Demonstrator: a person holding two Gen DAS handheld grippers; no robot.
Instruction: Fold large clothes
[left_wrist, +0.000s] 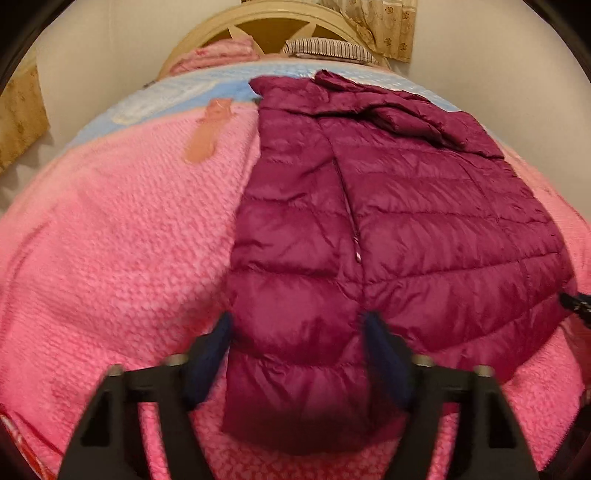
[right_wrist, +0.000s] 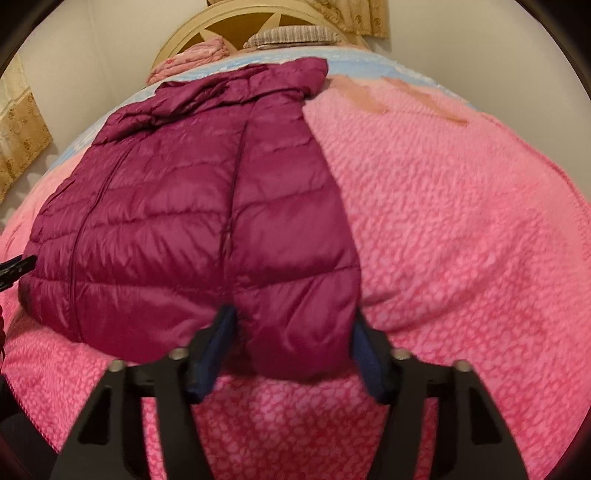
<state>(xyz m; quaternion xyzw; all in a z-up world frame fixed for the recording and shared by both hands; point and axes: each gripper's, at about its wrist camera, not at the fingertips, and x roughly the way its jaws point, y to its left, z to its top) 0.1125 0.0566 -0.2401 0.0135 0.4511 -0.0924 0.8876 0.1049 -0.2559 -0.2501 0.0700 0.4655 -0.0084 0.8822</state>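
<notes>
A dark magenta quilted down jacket (left_wrist: 406, 206) lies flat on a pink blanket (left_wrist: 110, 240), zipper up and collar at the far end. My left gripper (left_wrist: 297, 325) points down at its near left hem. The blue-padded fingers (left_wrist: 218, 343) stand half-wide on either side of the left front panel, with fabric filling the gap but not visibly pinched. In the right wrist view the jacket (right_wrist: 166, 206) lies left of centre. My right gripper (right_wrist: 293, 317) straddles its near right panel the same way, one pad at the crease, the other at the outer edge.
The blanket (right_wrist: 461, 221) covers a bed with a cream headboard (left_wrist: 273, 22). A pink pillow (left_wrist: 218, 55) and a striped pillow (left_wrist: 328, 48) lie at the head. Patterned curtains (left_wrist: 384, 26) hang behind. A black part of the other gripper (right_wrist: 18, 266) shows at the left edge.
</notes>
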